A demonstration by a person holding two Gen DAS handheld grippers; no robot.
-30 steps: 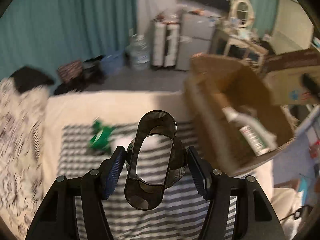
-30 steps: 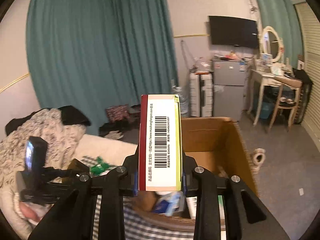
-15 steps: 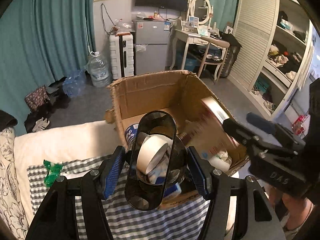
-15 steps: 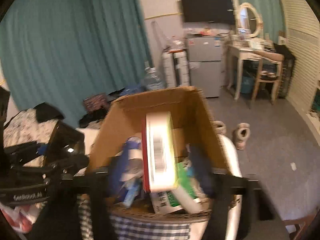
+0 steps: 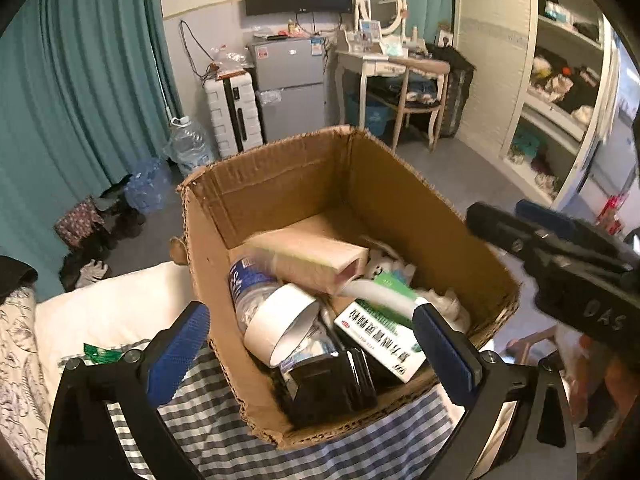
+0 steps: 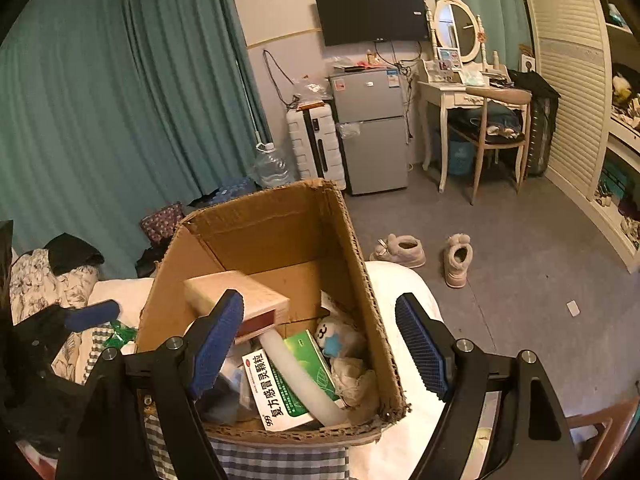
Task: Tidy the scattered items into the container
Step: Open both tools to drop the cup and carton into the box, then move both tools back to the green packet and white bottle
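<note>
The cardboard box (image 5: 264, 176) stands on the bed and holds several items. In the left wrist view my left gripper (image 5: 312, 352) is open and empty above its near edge. A black holder (image 5: 336, 384) lies in the box below it, beside a white tape roll (image 5: 280, 328) and a green-and-white medicine box (image 5: 380, 340). In the right wrist view my right gripper (image 6: 320, 344) is open and empty over the box (image 6: 272, 224). A tan carton (image 6: 236, 296) lies inside, on top of the medicine box (image 6: 280, 388) and a white tube (image 6: 304, 380).
A green packet (image 5: 100, 354) lies on the checked cloth (image 5: 208, 432) left of the box; it also shows in the right wrist view (image 6: 120, 334). Two slippers (image 6: 424, 252) sit on the floor. A fridge (image 6: 372, 128), suitcase and dressing table stand at the back.
Both grippers opened over the box. The black holder dropped from the left gripper and the tan barcode carton from the right; both now lie in the box.
</note>
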